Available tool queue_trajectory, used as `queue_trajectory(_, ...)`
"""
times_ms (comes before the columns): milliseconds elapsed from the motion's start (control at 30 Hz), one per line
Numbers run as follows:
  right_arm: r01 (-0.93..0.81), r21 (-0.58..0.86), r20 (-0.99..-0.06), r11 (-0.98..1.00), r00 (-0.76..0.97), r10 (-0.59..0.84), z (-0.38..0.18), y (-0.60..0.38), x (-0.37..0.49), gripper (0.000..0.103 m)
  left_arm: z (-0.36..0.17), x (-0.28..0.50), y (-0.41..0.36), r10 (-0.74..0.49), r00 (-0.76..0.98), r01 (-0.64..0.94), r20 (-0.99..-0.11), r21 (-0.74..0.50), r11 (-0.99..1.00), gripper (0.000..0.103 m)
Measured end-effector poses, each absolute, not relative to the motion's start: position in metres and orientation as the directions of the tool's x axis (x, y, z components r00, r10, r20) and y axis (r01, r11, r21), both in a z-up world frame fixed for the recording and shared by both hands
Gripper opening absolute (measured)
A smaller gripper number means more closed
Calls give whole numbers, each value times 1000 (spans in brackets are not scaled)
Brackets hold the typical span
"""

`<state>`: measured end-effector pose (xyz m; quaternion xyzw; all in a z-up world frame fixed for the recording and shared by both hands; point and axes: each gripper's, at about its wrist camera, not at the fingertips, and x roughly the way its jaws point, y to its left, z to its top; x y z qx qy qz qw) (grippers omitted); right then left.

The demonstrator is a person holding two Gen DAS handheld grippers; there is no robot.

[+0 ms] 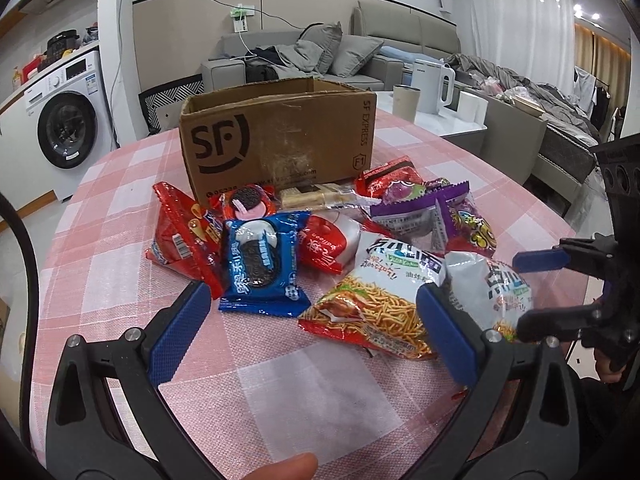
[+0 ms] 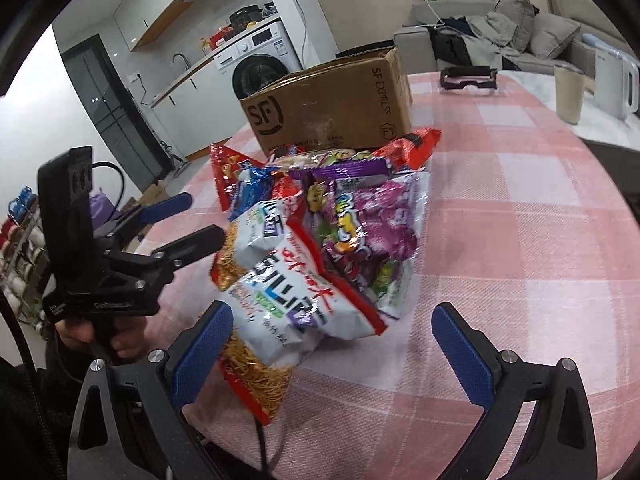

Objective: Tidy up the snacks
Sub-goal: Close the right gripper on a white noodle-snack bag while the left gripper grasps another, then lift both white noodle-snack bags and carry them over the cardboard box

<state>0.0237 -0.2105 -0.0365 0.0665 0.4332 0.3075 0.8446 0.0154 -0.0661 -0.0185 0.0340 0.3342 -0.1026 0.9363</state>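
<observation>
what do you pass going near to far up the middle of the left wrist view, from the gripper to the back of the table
left gripper → blue oreo pack → pink oreo pack → cardboard box → sofa behind the table

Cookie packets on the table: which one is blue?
The blue Oreo packet, lying flat at the near edge of the pile. The other cookie packet, behind it by the cardboard box, is red.
</observation>
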Motion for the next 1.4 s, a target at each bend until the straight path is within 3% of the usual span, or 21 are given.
queue_trajectory(100,-478,412,-685,776,400,609,-39,-206,21,96,-22,22,-71,-142,750,201,-646,19,979,102)
queue_trajectory(467,-480,500,-644,720,349,680,-47,-202,22,81,-25,26,-82,-230,705,297,-671,-15,955,102)
queue_trajectory(800,-480,526,-617,702,353,704,-48,-209,22,55,-35,33,-99,-239,654,355,-718,13,935,98)
queue_trajectory(967,-486,521,-601,702,376,706,-46,-215,18,50,-38,37,-101,-263,635,372,-726,-11,928,86)
queue_trajectory(1033,-488,518,-597,703,383,705,-45,-217,17,49,-39,37,-101,-263,631,374,-730,-12,927,69)
queue_trajectory(1133,-496,516,-593,698,381,709,-44,-217,15,49,-37,35,-102,-275,638,384,-719,-12,923,61)
queue_trajectory(1300,-504,515,-586,693,384,714,-42,-218,12,49,-34,31,-95,-297,639,383,-709,-41,923,51)
queue_trajectory(1400,-512,520,-576,683,381,724,-40,-219,11,49,-33,27,-88,-317,633,379,-707,-74,922,51)
